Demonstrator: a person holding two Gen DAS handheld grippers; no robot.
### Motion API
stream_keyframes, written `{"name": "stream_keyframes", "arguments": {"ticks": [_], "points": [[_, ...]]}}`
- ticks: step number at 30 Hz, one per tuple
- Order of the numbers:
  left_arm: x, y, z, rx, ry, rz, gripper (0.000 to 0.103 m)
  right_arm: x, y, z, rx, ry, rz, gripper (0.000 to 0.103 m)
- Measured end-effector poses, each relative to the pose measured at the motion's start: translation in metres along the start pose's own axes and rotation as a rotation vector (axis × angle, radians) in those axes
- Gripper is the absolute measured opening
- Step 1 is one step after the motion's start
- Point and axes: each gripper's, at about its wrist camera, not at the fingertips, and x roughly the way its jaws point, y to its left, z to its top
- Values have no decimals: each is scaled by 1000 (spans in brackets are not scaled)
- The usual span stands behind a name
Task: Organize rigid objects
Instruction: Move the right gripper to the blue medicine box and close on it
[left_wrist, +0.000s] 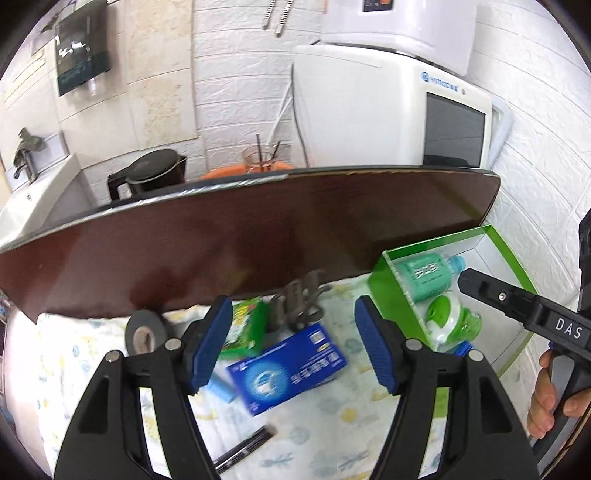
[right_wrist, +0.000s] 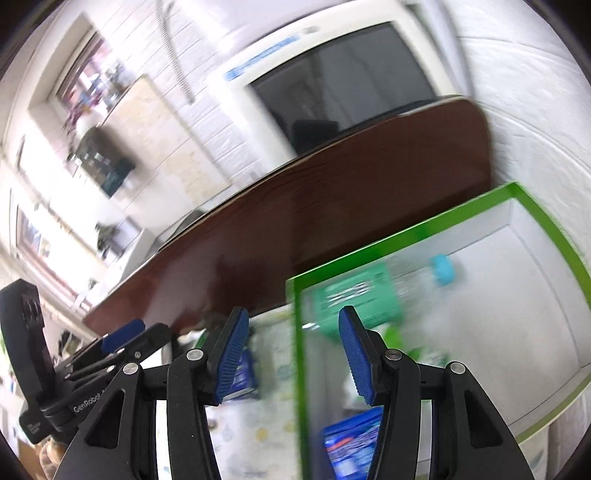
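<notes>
Both tools stand apart and empty: the left tool (left_wrist: 293, 343) hovers above the blue box (left_wrist: 286, 367), the right tool (right_wrist: 293, 354) over the green-rimmed bin (right_wrist: 546, 221).

Left gripper (left_wrist: 293, 341) jaws spread wide, empty. Right gripper (right_wrist: 293, 354) likewise parted, empty, tilted; hand (left_wrist: 550, 397) on handle.

Left claw (left_wrist: 293, 341) open above blue box (left_wrist: 286, 367), green bin (left_wrist: 391, 284) right

Black jaws, ribbed blue pads (left_wrist: 376, 347), silver screws.
</notes>
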Motion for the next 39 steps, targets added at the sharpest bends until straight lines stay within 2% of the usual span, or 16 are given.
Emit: {"name": "stream_keyframes", "arguments": {"ticks": [6,13,19,26,33,39], "points": [[4,37,-31,-78,58,-7,67,28,42,-28,-67,88,7,53],[18,59,-54,-121,106,-23,66,59,67,-47,-95,166,-25,53],[33,66,-63,-171,143,-86,62,80,70,-55,-80,219,-57,53],[54,64,-67,-186,208,-138,35,100,66,-60,-56,252,-101,53],[65,64,-68,-198,222,-156,35,116,64,-60,-39,281,-91,53],[67,63,-66,-182,216,-143,35,128,69,-62,-56,306,-87,47]]}}
